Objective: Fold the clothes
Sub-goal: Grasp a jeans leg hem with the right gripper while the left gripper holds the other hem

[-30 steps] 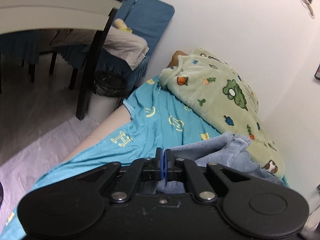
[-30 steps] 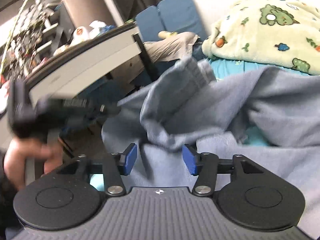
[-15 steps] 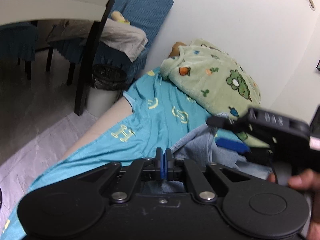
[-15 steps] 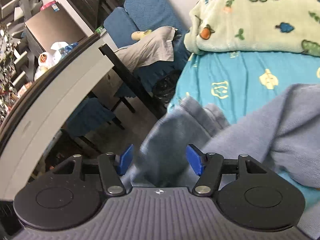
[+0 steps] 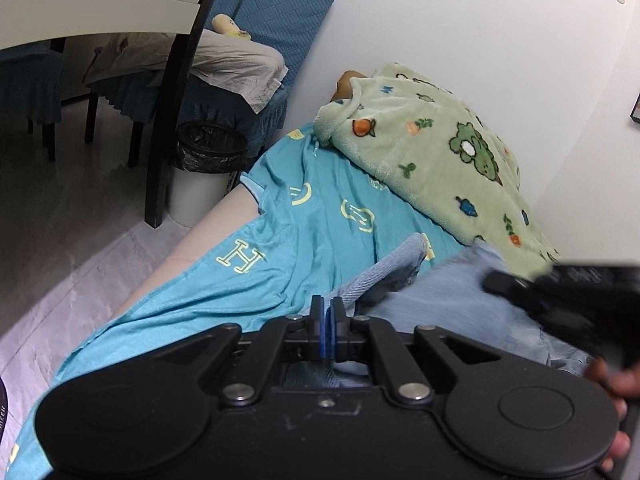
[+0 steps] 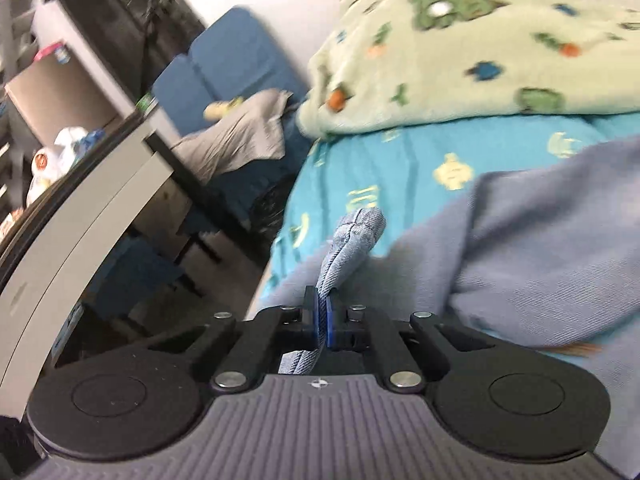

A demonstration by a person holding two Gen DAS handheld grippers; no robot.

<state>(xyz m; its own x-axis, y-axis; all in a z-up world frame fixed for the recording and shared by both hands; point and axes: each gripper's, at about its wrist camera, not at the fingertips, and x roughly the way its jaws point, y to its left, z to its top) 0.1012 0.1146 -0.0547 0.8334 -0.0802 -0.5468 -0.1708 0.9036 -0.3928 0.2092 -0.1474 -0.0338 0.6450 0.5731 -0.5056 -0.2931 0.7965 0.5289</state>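
Observation:
A light blue denim garment lies crumpled on a turquoise sheet printed with pale yellow signs. My left gripper is shut, with a fold of the denim pinched between its blue pads. In the right wrist view my right gripper is shut on a hemmed edge of the same denim garment, which sticks up past the pads. The right gripper also shows blurred at the right of the left wrist view, above the denim, with a hand below it.
A green fleece blanket with cartoon prints lies along the white wall. Past the bed's edge stand a bin with a black liner, a dark table leg and blue chairs draped with beige cloth.
My right gripper went from open around the denim to shut on its hem and swung sideways across the bed. My left gripper stayed shut on the denim, hardly moving.

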